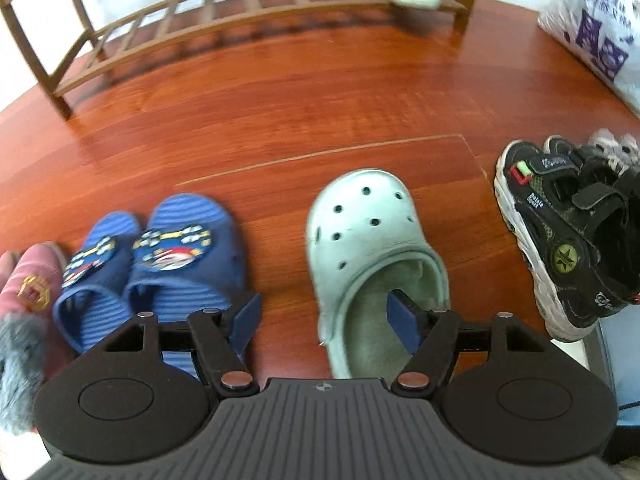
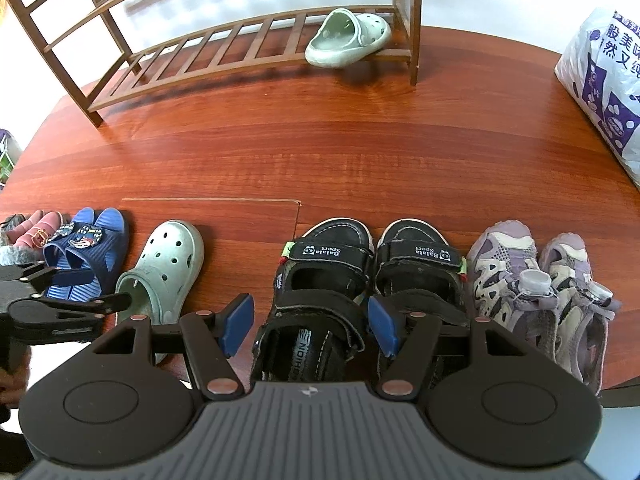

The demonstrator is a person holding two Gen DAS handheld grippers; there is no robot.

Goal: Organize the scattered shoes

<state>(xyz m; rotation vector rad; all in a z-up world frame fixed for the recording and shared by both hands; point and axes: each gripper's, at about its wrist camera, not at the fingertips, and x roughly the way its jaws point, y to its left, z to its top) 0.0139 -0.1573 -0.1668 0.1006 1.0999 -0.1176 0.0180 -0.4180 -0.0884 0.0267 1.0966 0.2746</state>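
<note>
Hovering low over the near edge of the bench, both claws hang wide apart and empty: the left claw with one pad inside the heel opening of the pale green clog and the other outside it, the right claw straddling the nearer black sandal of its pair. Along that near edge the shoes stand in a row: pink slippers, blue slippers, the single clog, the black sandals, then purple sneakers at the far right. The clog's mate already lies on the lowest shelf of the wooden rack at the far side, toe pointing right, heel hanging slightly over the front rail. That clog looks like light foam, springy and smooth, so I'd judge a pinch on the heel rim or side wall would hold best; squeeze too hard and the wall folds. The sandal is floppier, with soft straps, so its firmer sole edge or heel cup seems the safer place. Room is generous: a broad bare stretch of red wood lies between the row and the rack, and most of the shelf slats are free to the left of the mate. Watch the rack's upright posts, the white printed bag at the right, and the bench edge just under the heels.
</note>
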